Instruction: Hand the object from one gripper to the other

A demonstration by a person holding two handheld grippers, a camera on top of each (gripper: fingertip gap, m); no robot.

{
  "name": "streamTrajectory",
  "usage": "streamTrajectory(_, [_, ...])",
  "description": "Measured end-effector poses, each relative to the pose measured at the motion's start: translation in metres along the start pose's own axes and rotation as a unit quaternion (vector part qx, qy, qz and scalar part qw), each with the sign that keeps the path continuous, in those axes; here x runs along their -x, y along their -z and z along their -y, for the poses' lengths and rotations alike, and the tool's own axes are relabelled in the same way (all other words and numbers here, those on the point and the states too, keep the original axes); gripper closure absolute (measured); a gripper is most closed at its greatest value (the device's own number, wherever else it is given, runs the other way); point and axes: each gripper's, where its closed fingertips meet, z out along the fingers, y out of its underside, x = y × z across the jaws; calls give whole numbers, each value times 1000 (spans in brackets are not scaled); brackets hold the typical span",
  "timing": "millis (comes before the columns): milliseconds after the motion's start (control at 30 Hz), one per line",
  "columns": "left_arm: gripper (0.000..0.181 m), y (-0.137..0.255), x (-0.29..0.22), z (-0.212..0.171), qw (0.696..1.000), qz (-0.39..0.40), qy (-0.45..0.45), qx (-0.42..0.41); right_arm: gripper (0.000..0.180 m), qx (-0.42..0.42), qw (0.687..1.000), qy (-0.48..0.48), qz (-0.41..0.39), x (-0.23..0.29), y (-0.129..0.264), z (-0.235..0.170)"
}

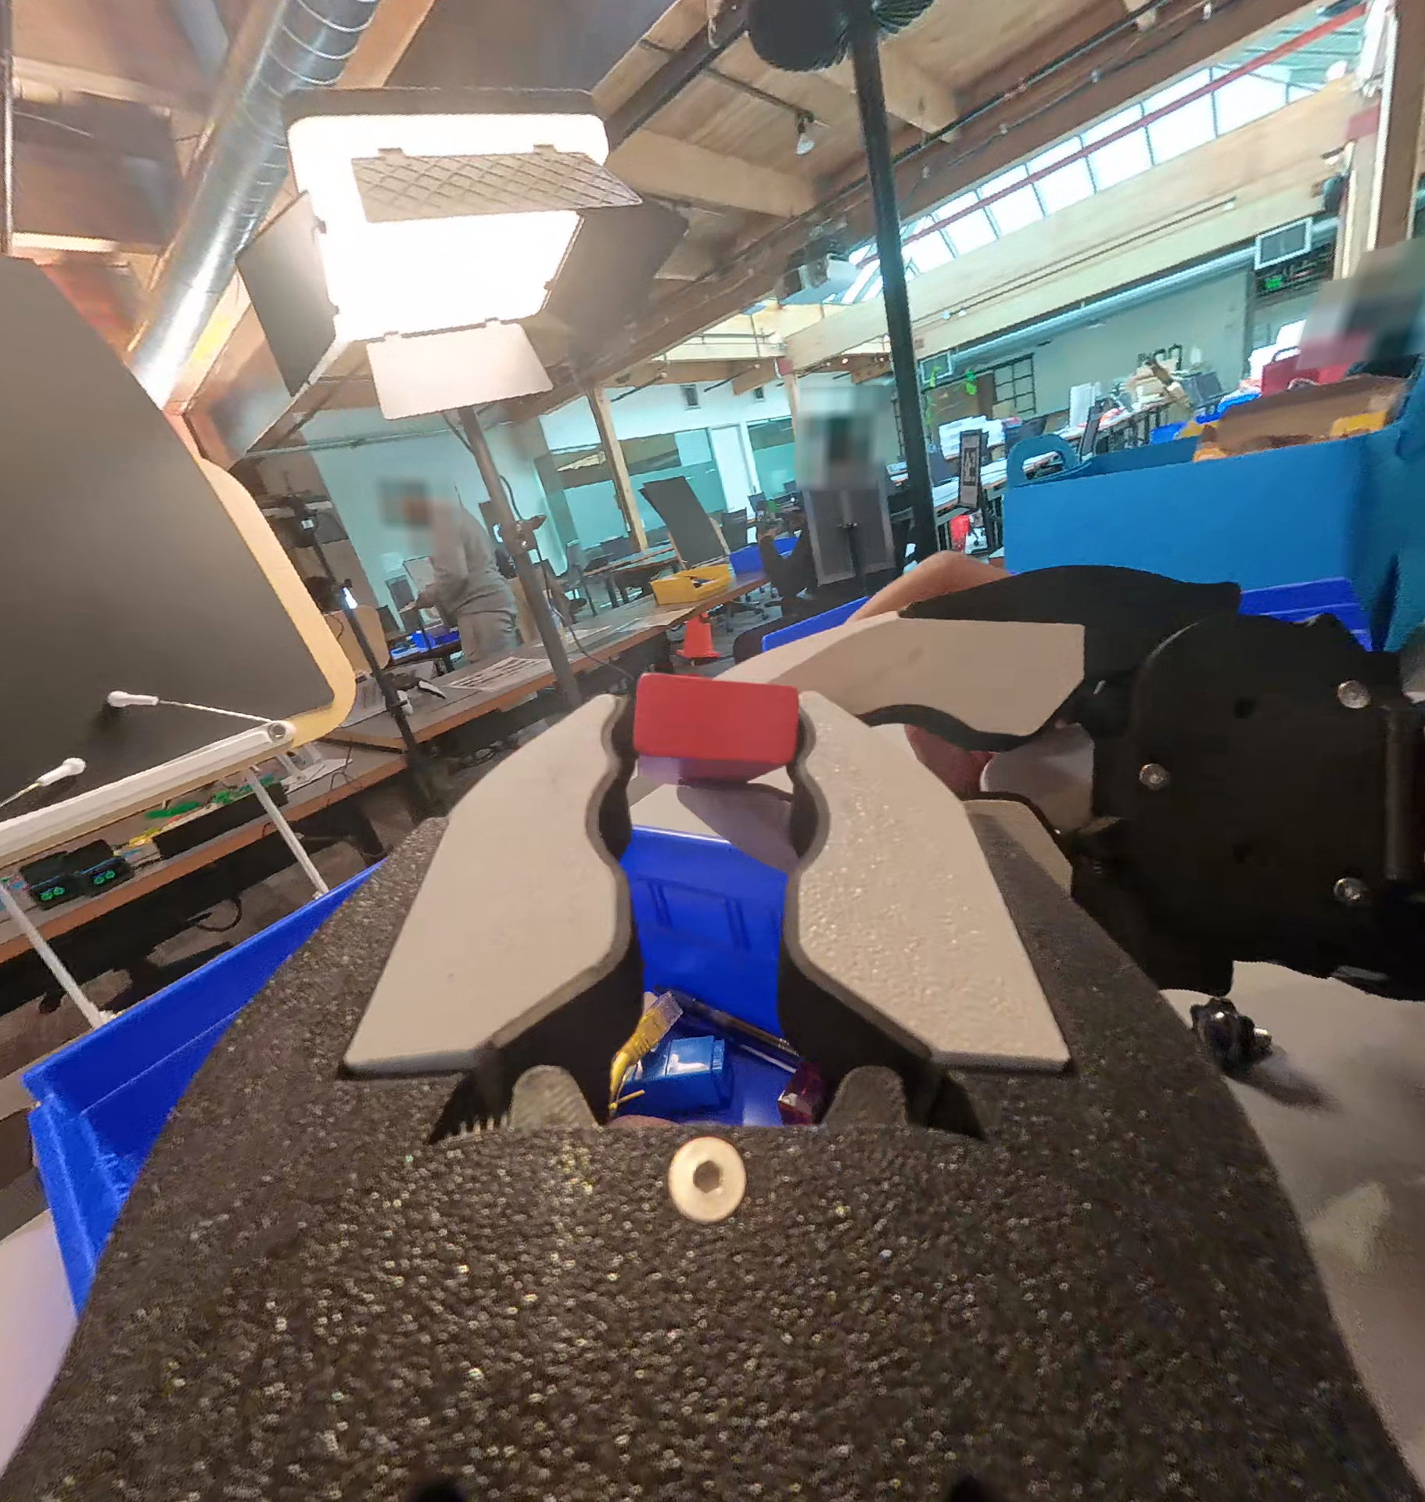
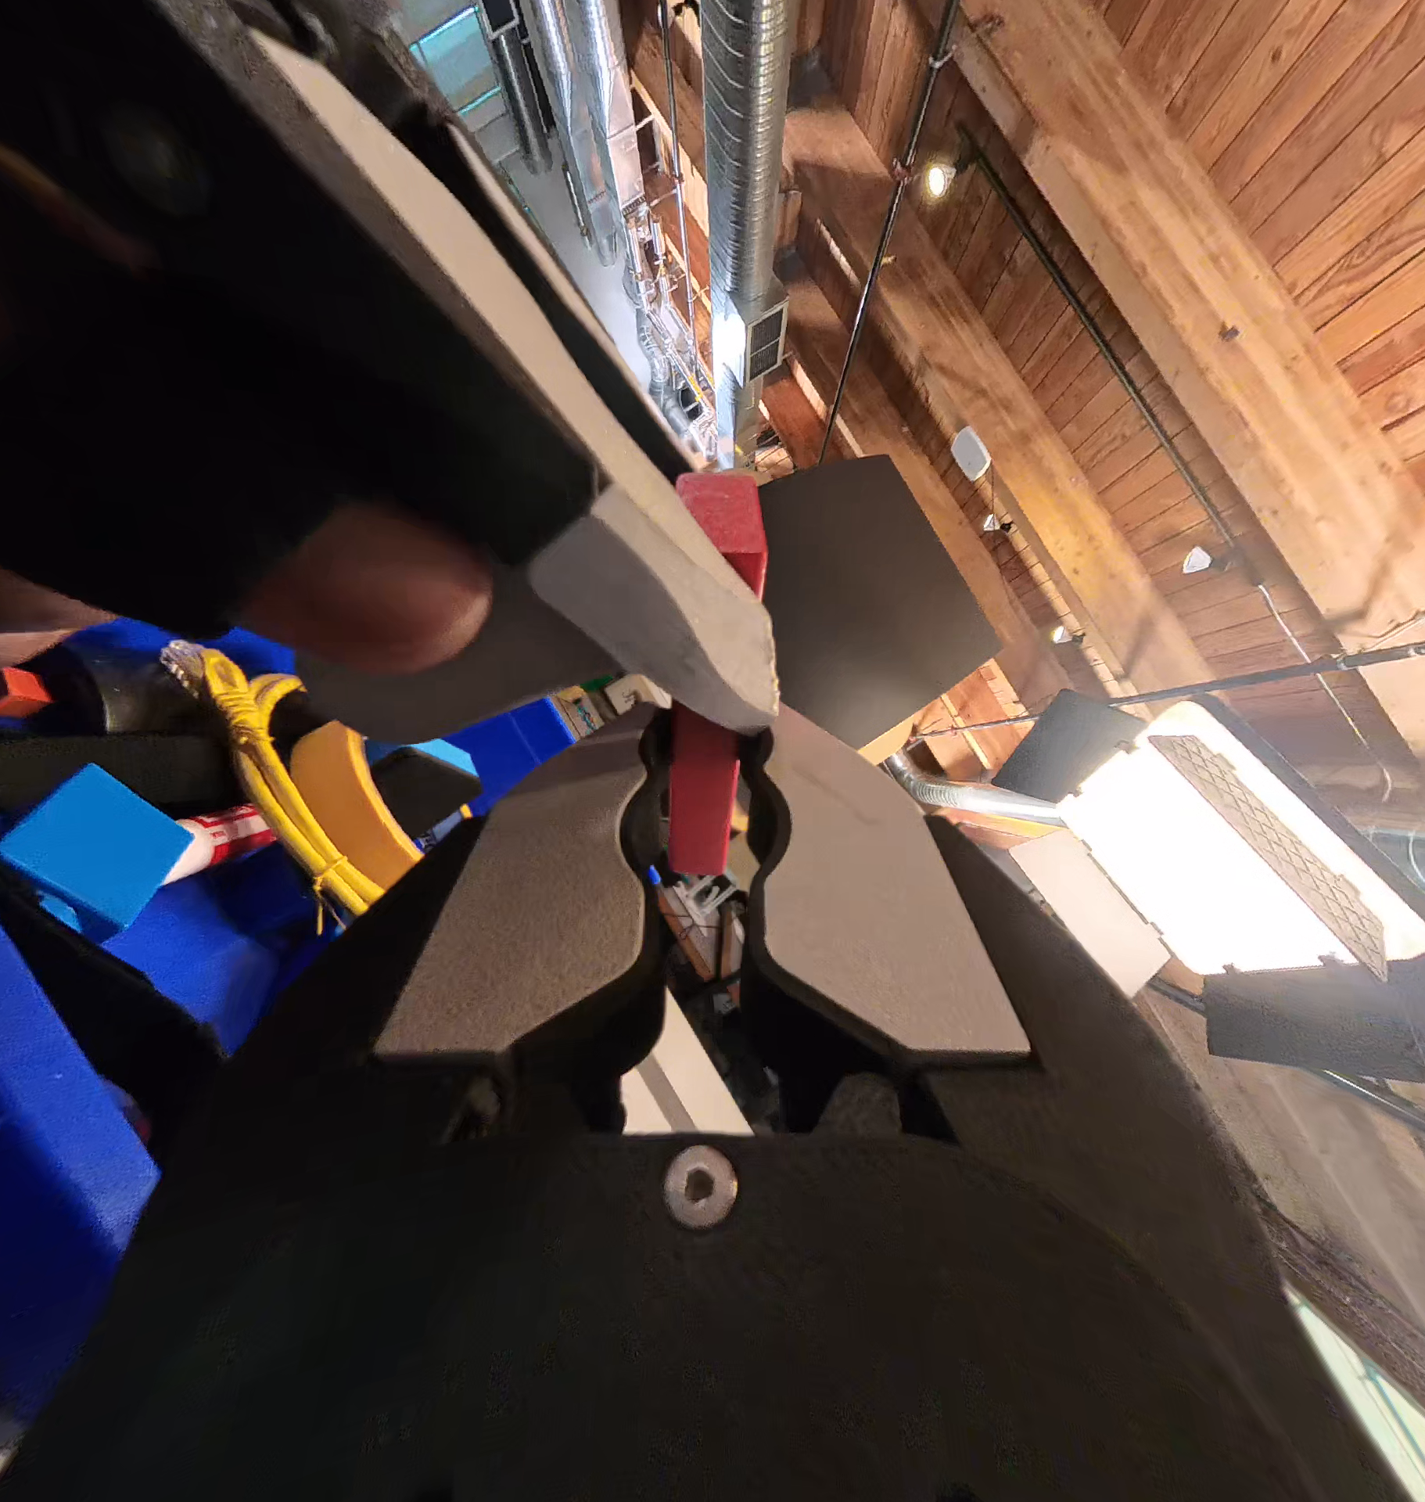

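A red block (image 1: 713, 731) is held up in the air between both grippers. My left gripper (image 1: 713, 735) is shut on it, with the fingertips pressing its left and right sides. My right gripper (image 2: 705, 780) comes in from the right, turned a quarter turn, and is shut on the same red block (image 2: 701, 805). In the left wrist view, one finger (image 1: 937, 666) of the right gripper lies over the block and the other passes beneath it. In the right wrist view, a left-gripper finger (image 2: 652, 634) crosses in front of the block's middle.
A blue bin (image 1: 205, 1048) sits below the grippers and holds a yellow cable (image 2: 262, 756), a light blue block (image 2: 92, 845) and other small items. A bright light panel (image 1: 441, 236) on a stand is behind. A person's thumb (image 2: 368, 593) rests on the left gripper. The tips of both grippers are at nearly the same place.
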Motion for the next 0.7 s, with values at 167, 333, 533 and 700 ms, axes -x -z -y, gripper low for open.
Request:
streamTrajectory(167, [146,3,3,5,1000,8,-6,-17,160,-13,999,-40,-6,-6,2,2])
streamTrajectory(333, [146,12,14,19,992,-14,83,-96,155,-38,994,-107,2,-14,5,5])
streamTrajectory(533, [146,31,18,45,944,-122,229,-205,147,-138,923,-344,103,-30,18,27])
streamTrajectory(700, [146,42,16,56,911,-186,272,-247,133,-206,807,-505,227,-32,31,44])
